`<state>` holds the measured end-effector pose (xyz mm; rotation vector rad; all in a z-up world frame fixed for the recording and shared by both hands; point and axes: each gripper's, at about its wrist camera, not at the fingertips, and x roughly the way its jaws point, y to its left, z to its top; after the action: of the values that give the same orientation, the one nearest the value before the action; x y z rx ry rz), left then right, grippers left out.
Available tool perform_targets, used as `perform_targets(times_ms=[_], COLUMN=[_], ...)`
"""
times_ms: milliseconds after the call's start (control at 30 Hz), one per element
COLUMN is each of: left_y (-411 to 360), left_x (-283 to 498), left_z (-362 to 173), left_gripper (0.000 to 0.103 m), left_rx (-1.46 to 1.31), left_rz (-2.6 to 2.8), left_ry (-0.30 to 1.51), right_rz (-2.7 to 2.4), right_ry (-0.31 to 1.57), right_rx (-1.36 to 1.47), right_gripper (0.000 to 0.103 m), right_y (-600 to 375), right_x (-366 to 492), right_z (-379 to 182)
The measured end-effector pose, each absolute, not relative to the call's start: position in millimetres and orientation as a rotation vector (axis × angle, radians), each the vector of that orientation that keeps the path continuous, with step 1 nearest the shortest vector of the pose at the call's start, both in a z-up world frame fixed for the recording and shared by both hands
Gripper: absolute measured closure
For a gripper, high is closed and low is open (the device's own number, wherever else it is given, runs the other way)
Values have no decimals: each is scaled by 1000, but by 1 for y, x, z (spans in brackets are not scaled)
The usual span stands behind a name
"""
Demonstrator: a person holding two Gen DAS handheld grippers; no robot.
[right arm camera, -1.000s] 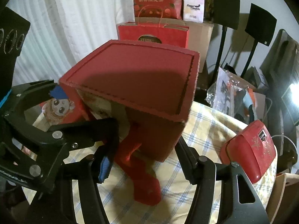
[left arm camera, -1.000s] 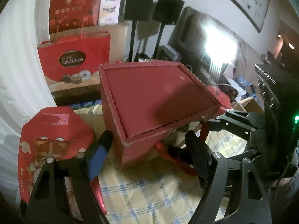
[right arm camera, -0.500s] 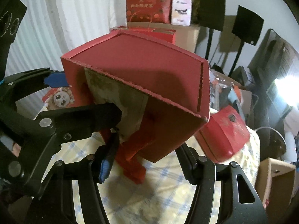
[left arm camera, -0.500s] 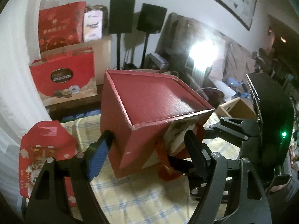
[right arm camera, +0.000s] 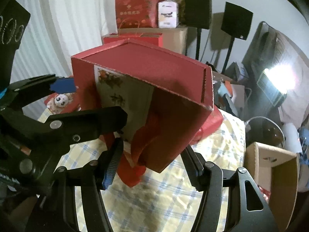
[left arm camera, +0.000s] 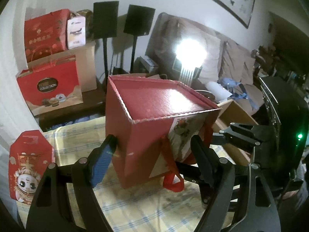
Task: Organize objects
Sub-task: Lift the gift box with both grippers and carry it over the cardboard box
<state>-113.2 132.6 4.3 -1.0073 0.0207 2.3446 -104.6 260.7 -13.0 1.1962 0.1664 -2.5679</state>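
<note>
A big red gift box with a picture panel and red ribbon handles is held tilted above a yellow checked tablecloth. My left gripper is shut on the box, one finger on each side. My right gripper is shut on the same box from the other end; the ribbon hangs down between its fingers. Each gripper shows in the other's view.
A red octagonal box with a cartoon figure lies at the table's left. Red gift bags and cardboard boxes stack behind. Two black speakers on stands, an open cardboard box and a red case are nearby.
The red box has been lifted off the cloth and tipped further, its picture side now facing up toward the cameras. Both grippers rose with it.
</note>
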Motion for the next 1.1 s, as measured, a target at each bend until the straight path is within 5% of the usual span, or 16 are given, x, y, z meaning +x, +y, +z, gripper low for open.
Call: perform_targets(times_ms=[1100], left_y=[322], left_x=[-89], left_z=[-3], left_gripper=[27], left_rx=[-1060], left_rz=[2053], left_ry=[-78], right_rz=[-2818], right_ry=[-2], right_rx=[1265], right_gripper=[41], right_y=[456], right_x=[-32], right_z=[9])
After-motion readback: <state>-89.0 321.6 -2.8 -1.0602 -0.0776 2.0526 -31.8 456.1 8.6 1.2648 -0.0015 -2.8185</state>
